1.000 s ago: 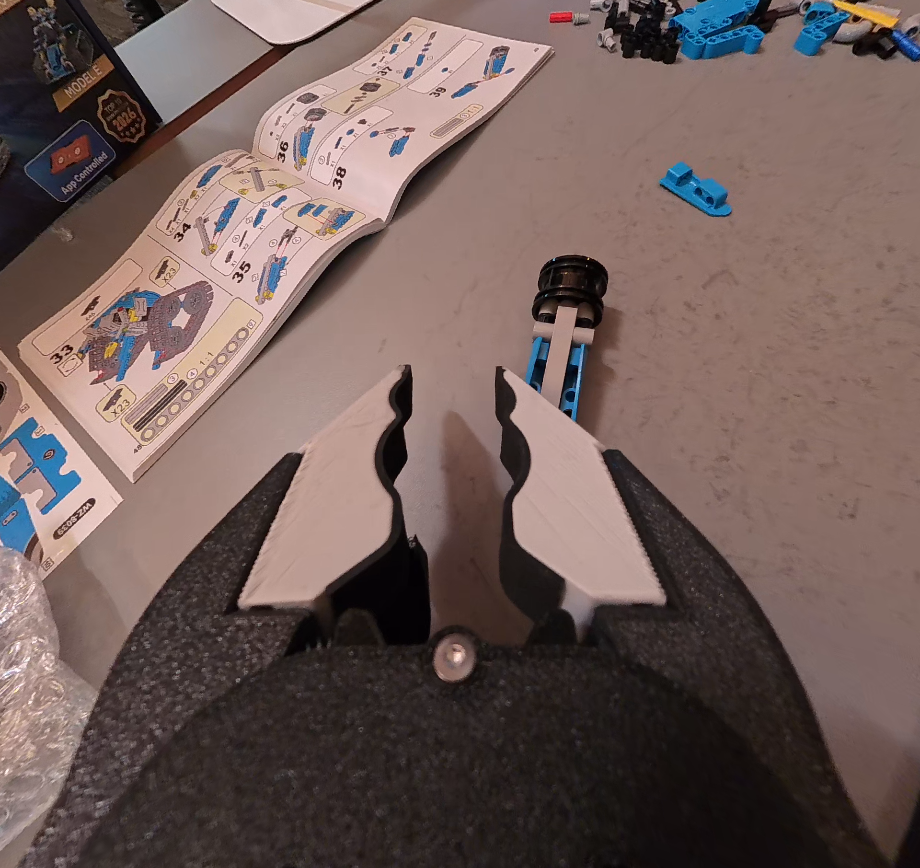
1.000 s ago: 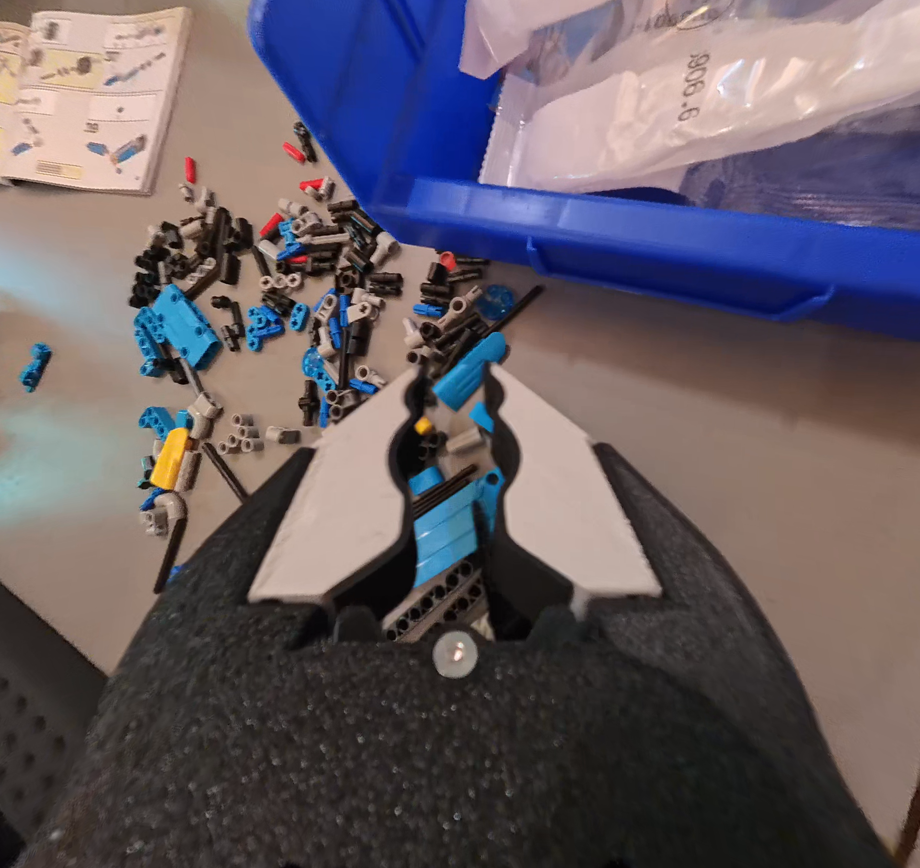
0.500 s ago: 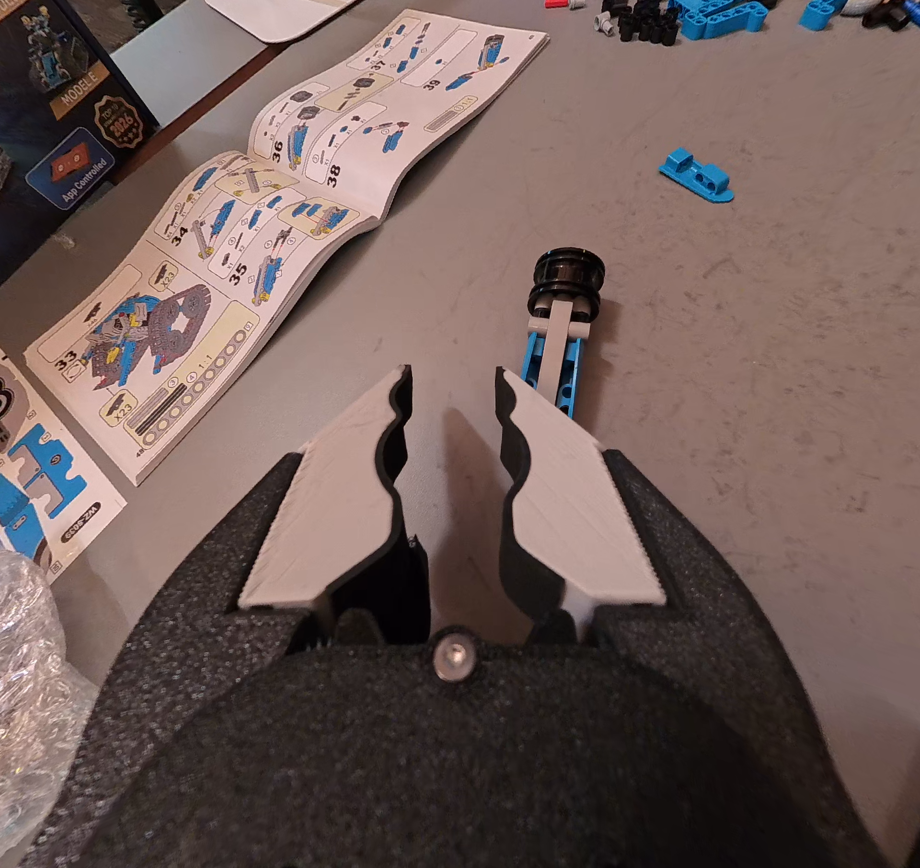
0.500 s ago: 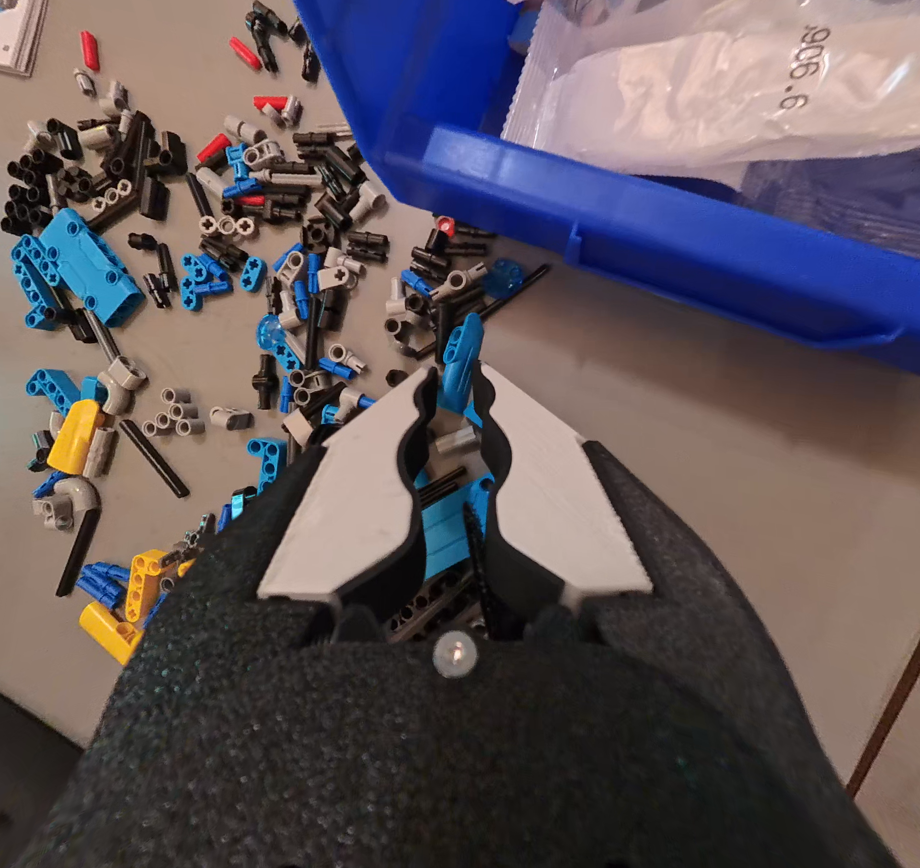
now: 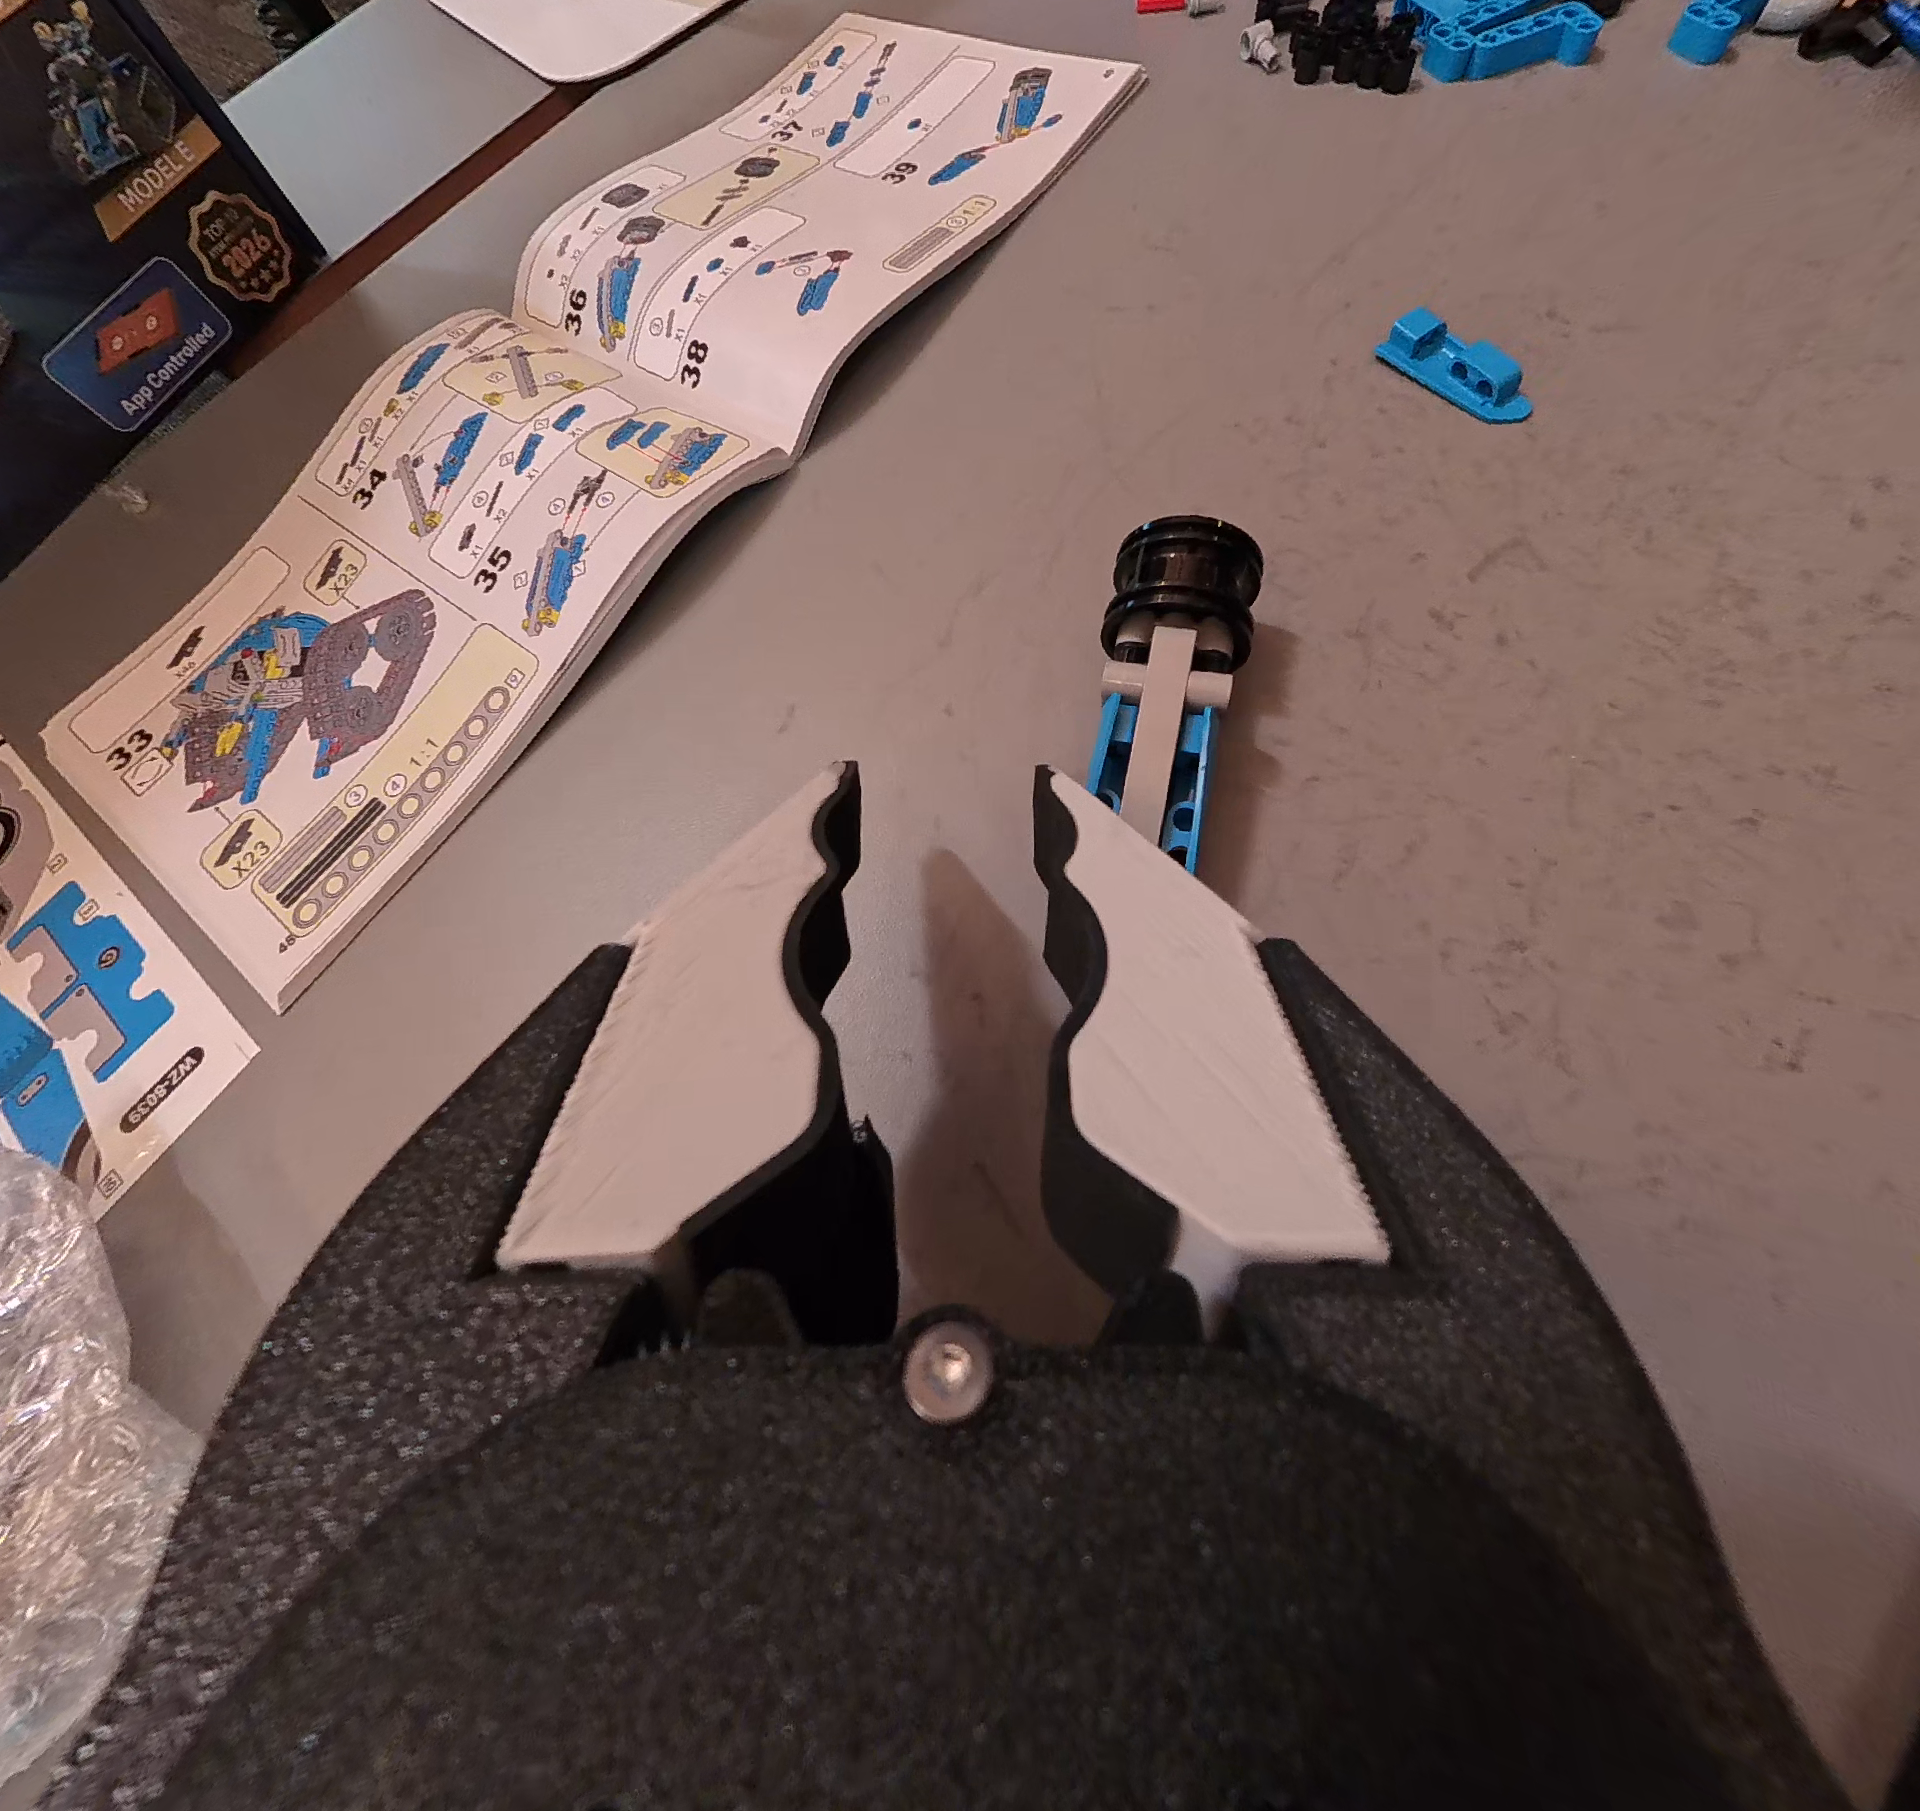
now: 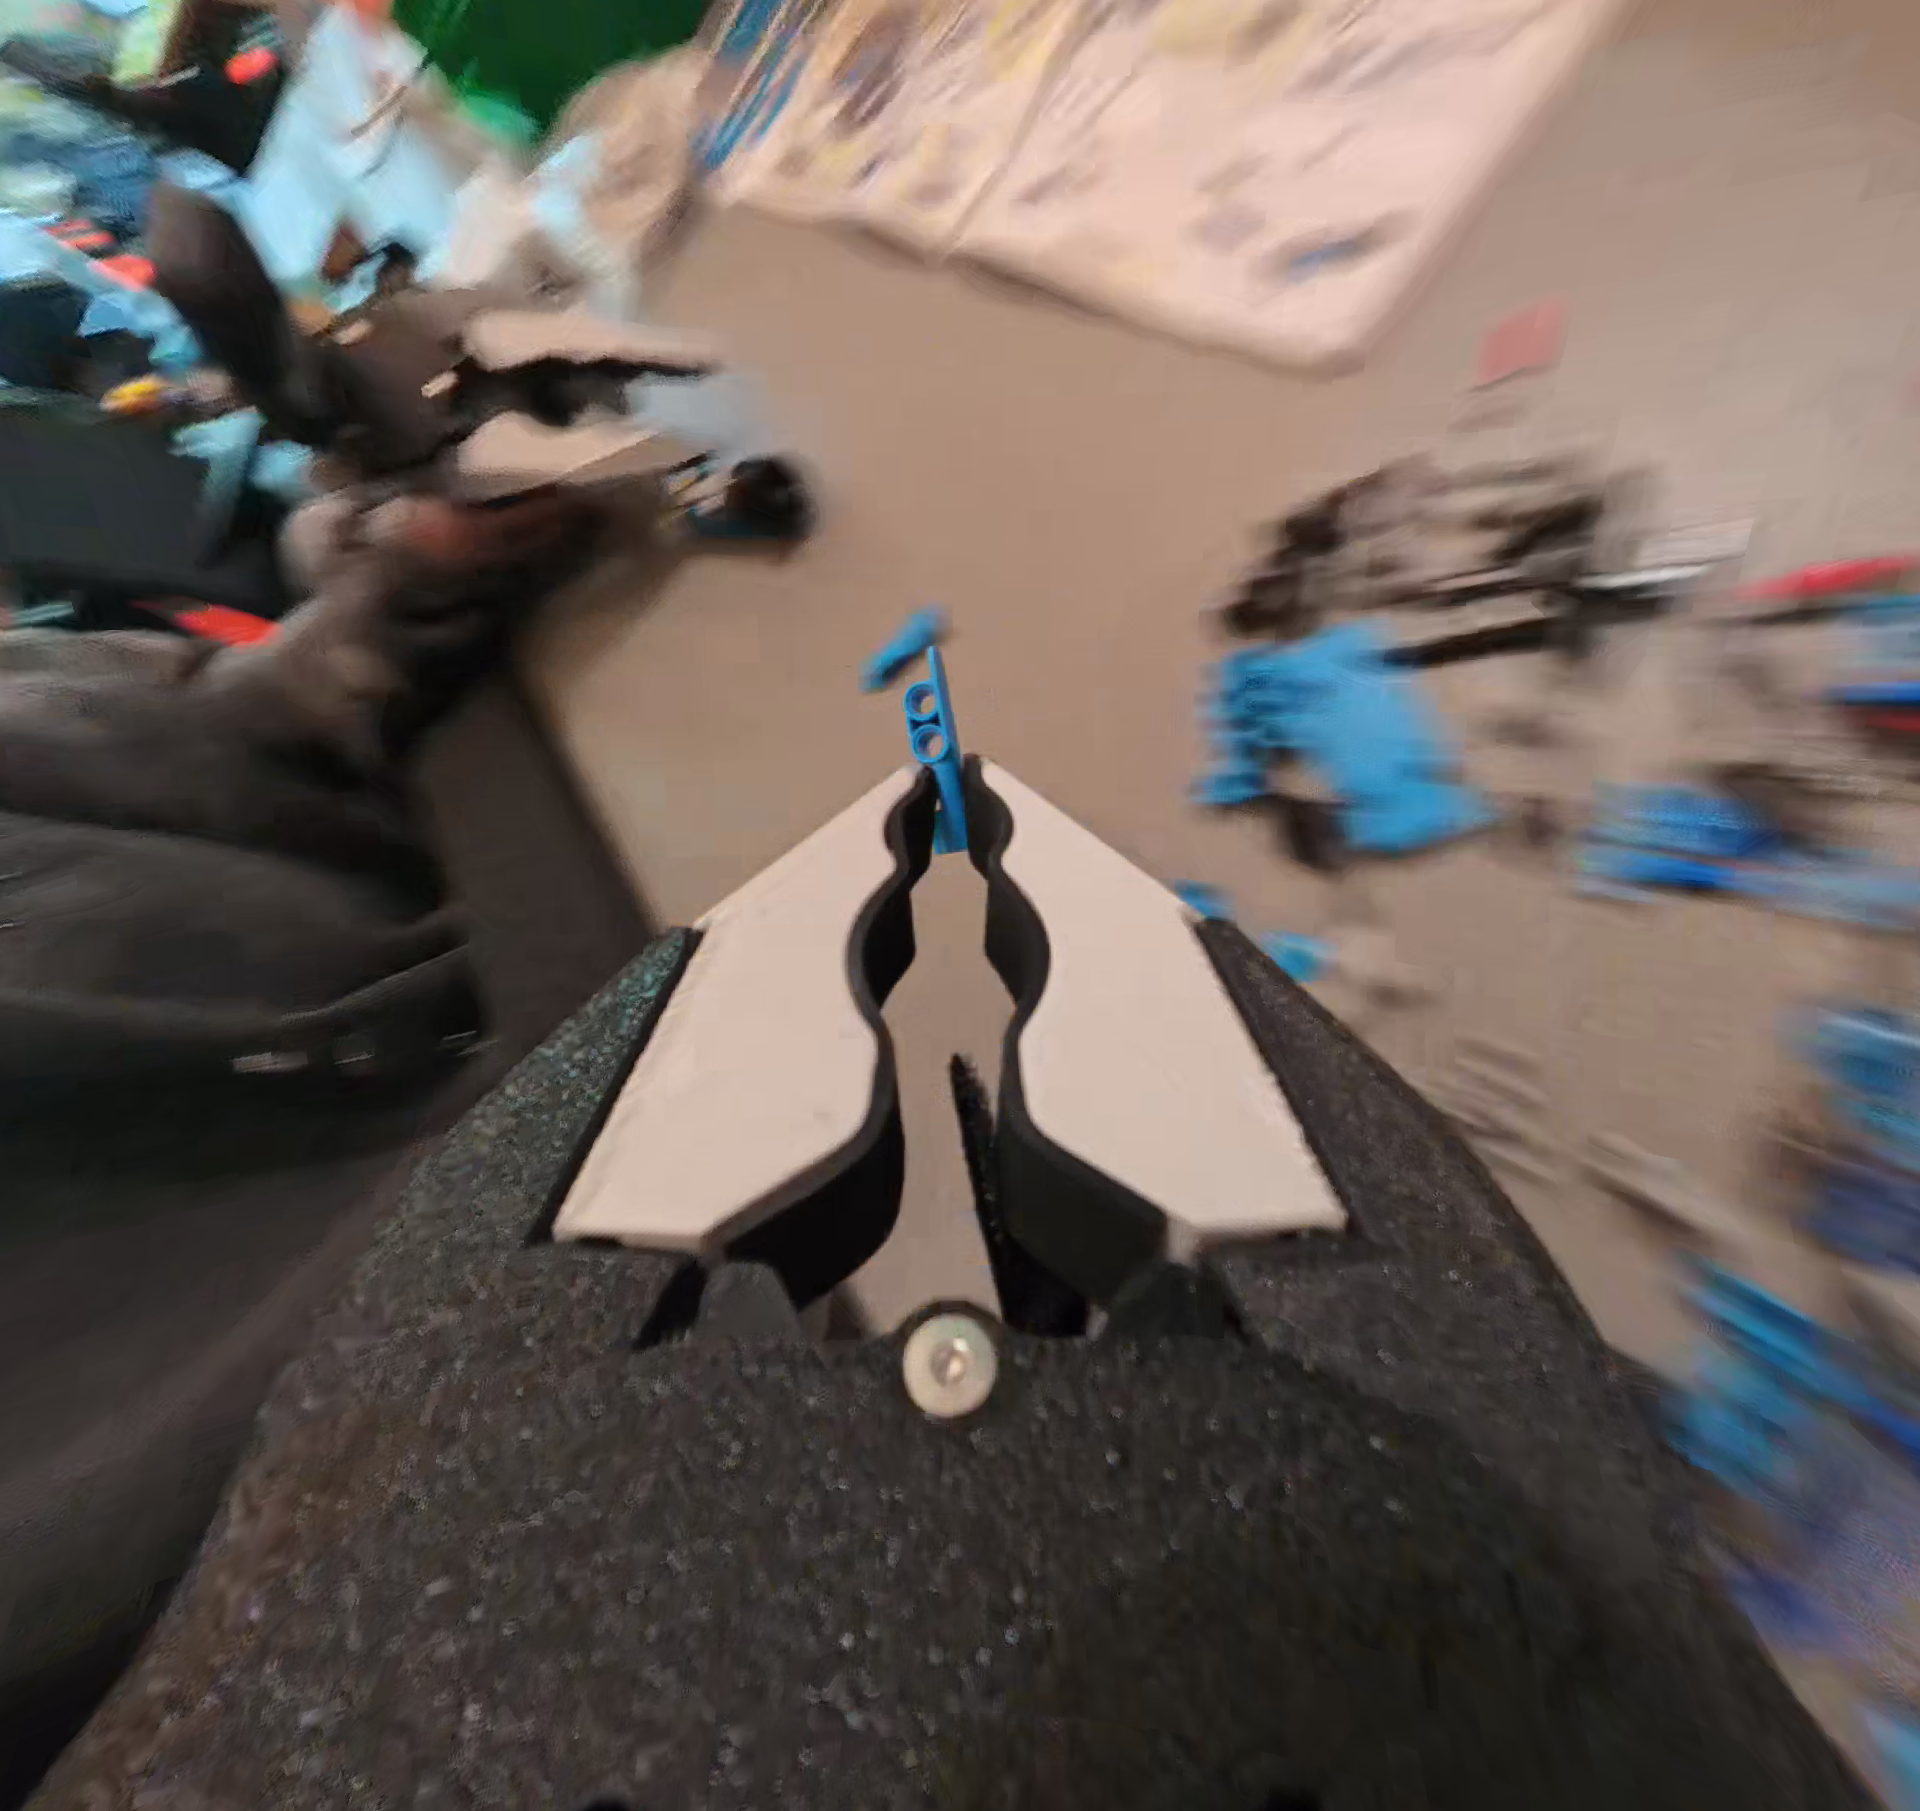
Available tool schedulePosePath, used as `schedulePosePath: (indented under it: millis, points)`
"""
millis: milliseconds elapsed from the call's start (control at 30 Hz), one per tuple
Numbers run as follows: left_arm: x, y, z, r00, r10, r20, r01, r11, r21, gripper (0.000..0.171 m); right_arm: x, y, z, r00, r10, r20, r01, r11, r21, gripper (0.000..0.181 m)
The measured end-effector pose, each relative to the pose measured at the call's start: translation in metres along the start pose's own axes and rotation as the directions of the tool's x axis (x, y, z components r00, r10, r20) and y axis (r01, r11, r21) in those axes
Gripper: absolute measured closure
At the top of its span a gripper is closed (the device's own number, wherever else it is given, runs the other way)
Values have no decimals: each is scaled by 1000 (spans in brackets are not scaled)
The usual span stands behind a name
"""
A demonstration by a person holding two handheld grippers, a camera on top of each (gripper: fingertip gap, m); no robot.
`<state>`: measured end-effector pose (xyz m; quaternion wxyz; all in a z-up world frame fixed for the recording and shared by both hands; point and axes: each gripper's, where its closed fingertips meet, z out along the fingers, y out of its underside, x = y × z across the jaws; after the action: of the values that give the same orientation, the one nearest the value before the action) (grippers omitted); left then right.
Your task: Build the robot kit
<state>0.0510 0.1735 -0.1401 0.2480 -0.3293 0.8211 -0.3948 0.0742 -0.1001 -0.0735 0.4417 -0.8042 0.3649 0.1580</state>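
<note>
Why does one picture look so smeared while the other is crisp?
Right wrist view: the background is streaked with motion blur, so the table and loose parts smear; only the right tool and the small blue piece pinched at its tips stay sharp. Left wrist view: sharp throughout, the open booklet readable, the left tool open, edges bowed by the wide lens.

We see a grey table [image 5: 1558,826] bearing an open instruction booklet [image 5: 582,473], a small wheeled blue assembly [image 5: 1169,712], a lone blue piece [image 5: 1452,379] and scattered bricks [image 5: 1455,5].
</note>
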Motion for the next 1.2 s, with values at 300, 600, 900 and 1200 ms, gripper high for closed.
schedulePosePath:
  millis: [300,600,900,1200]
  points:
    - [-1,-3,-5,1000,-2,8,2,1000,31,139,-19,44,125,992,123,-11,-122,966,-227,171]
    - [-19,-19,-26,993,-103,59,91,980,180,138,-32,-27,38,975,-82,-206,130,964,232,140]
    - [10,-71,-62,969,-248,-16,243,928,282,97,-16,-38,64,927,-126,-354,269,879,392,135]
    - [-13,-56,-45,851,-445,279,313,856,411,117,32,-30,50,818,-99,-567,307,908,284,139]
